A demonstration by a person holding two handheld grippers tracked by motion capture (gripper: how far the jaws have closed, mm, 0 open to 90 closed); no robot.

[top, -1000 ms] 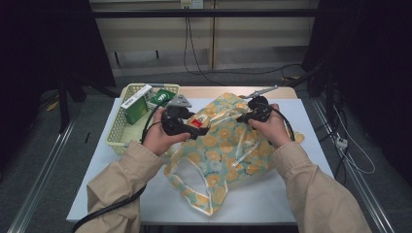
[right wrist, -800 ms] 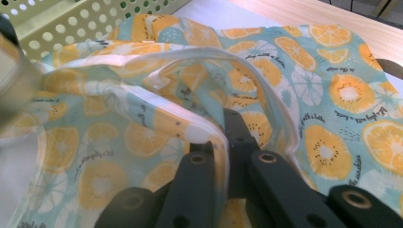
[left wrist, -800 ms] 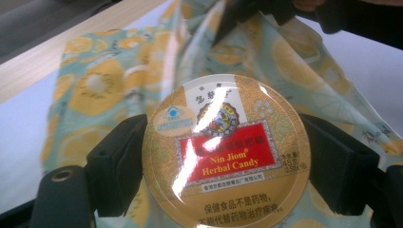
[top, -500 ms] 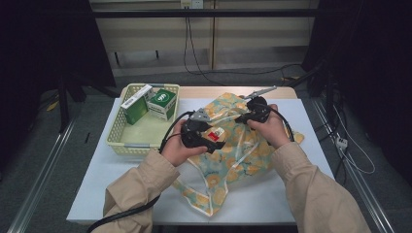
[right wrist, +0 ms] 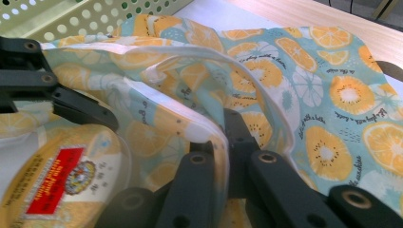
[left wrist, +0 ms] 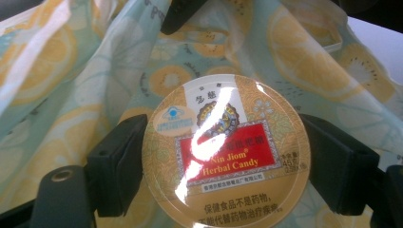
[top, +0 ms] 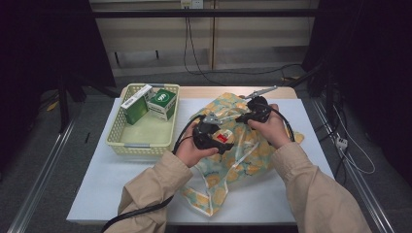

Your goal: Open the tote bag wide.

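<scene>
A white table [top: 97, 189] filled the lower middle of the high view. Across its centre lay a citrus-print bag [top: 243, 160], with a pale green basket [top: 141, 141] at upper left (two green boxes [top: 150, 103] inside). The right gripper [right wrist: 219, 156] was pinched on the bag's white-edged rim, right of centre. The left gripper [left wrist: 223, 156] clamped a round herbal candy tin [left wrist: 227, 152] over the bag's opening.

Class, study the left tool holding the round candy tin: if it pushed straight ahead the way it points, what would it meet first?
Most likely the fruit-print bag, whose cloth lies right behind the candy tin held by the left tool. Depth is unclear; the right tool's jaw tip shows farther up.
</scene>
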